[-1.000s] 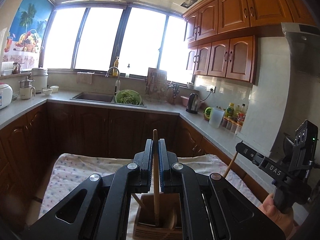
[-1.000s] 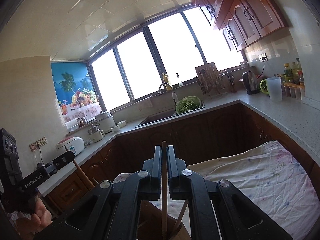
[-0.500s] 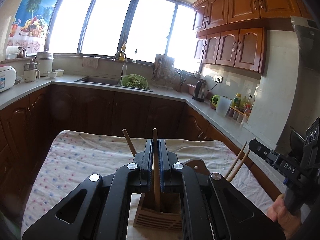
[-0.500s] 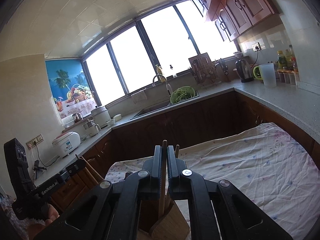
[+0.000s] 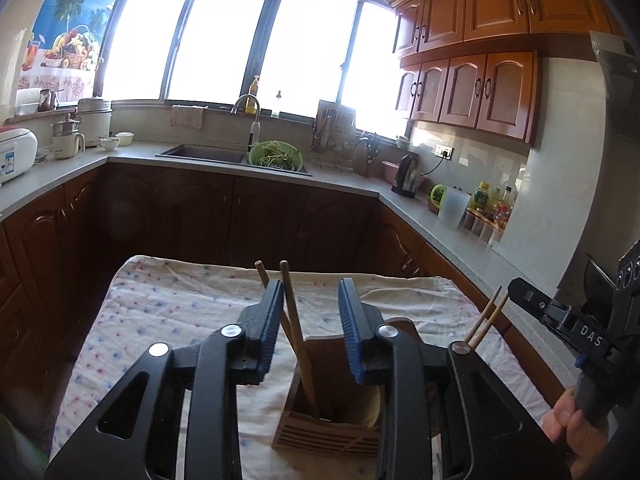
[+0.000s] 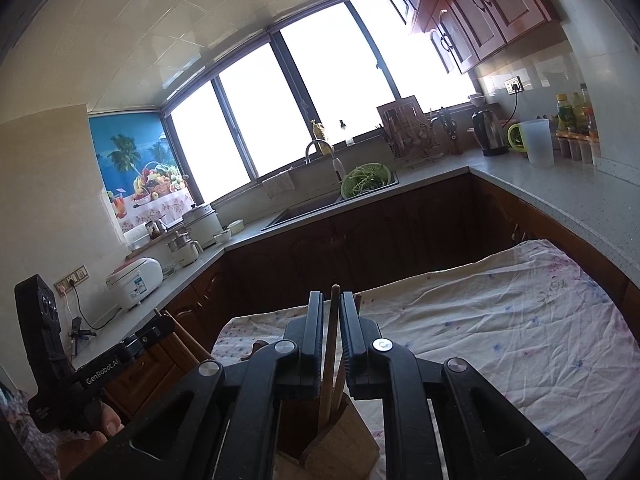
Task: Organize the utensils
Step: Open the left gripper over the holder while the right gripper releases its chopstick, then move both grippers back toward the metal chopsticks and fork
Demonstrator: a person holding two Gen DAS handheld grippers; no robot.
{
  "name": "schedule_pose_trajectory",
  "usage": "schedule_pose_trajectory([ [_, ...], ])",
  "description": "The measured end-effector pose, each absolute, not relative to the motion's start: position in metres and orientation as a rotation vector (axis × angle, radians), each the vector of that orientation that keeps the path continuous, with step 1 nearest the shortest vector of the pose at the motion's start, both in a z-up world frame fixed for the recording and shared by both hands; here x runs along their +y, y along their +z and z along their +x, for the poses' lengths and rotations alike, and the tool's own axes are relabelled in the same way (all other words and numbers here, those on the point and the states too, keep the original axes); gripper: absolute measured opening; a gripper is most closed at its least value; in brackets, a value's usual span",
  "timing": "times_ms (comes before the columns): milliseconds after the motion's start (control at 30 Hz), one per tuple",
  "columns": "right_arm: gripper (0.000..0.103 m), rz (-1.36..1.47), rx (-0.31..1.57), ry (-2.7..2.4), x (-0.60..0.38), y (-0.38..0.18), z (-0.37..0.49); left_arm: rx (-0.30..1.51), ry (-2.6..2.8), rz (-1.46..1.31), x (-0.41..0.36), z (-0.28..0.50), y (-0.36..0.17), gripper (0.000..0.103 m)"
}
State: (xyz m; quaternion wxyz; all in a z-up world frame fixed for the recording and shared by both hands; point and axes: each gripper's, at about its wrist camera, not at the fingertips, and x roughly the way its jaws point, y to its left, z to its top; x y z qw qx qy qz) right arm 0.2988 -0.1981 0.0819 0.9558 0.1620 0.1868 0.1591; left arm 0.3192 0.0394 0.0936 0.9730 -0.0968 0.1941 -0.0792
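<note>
Left gripper (image 5: 311, 322) gaped wide, empty; thin wooden chopstick (image 5: 299, 334) stood loose in slatted wooden holder box (image 5: 326, 428) on near table. Right gripper (image 6: 331, 332) was clamped on another wooden stick (image 6: 330, 354). Light, stiff, slick; best pinched mid-shaft.

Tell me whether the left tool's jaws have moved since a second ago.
Yes. The left tool has opened: its blue pads, earlier clamped on the wooden chopstick, now stand apart, the stick resting in the wooden holder.
</note>
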Motion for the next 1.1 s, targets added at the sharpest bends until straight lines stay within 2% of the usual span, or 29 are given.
schedule_pose_trajectory([
  [33, 0.027, 0.330, 0.373, 0.324, -0.199, 0.083, 0.297, 0.386, -0.158, -0.199, 0.040, 0.317, 0.095, 0.044],
  [67, 0.037, 0.333, 0.366, 0.325, -0.199, 0.085, 0.295, 0.381, -0.156, -0.202, 0.040, 0.316, 0.096, 0.046],
  [100, 0.042, 0.336, 0.358, 0.323, -0.200, 0.087, 0.293, 0.376, -0.157, -0.203, 0.041, 0.314, 0.098, 0.047],
  [167, 0.043, 0.344, 0.348, 0.320, -0.203, 0.090, 0.290, 0.372, -0.162, -0.200, 0.041, 0.312, 0.100, 0.048],
  [233, 0.046, 0.358, 0.345, 0.323, -0.206, 0.092, 0.287, 0.366, -0.162, -0.195, 0.040, 0.307, 0.103, 0.053],
  [267, 0.055, 0.365, 0.341, 0.324, -0.208, 0.093, 0.285, 0.362, -0.162, -0.195, 0.040, 0.304, 0.104, 0.055],
  [300, 0.066, 0.372, 0.336, 0.328, -0.211, 0.094, 0.283, 0.357, -0.160, -0.195, 0.040, 0.301, 0.106, 0.062],
  [333, 0.071, 0.378, 0.331, 0.331, -0.213, 0.095, 0.280, 0.351, -0.155, -0.195, 0.040, 0.296, 0.108, 0.070],
  [400, 0.090, 0.390, 0.324, 0.332, -0.217, 0.096, 0.273, 0.335, -0.147, -0.195, 0.041, 0.286, 0.109, 0.080],
  [433, 0.095, 0.396, 0.319, 0.330, -0.220, 0.095, 0.269, 0.334, -0.138, -0.194, 0.041, 0.281, 0.110, 0.090],
  [467, 0.102, 0.399, 0.314, 0.329, -0.221, 0.096, 0.265, 0.338, -0.120, -0.190, 0.041, 0.277, 0.109, 0.095],
  [500, 0.103, 0.399, 0.311, 0.325, -0.223, 0.095, 0.260, 0.340, -0.105, -0.186, 0.042, 0.272, 0.108, 0.101],
  [1100, 0.103, 0.366, 0.453, 0.251, -0.264, 0.055, 0.170, 0.526, -0.141, -0.245, 0.033, 0.189, 0.054, 0.102],
])
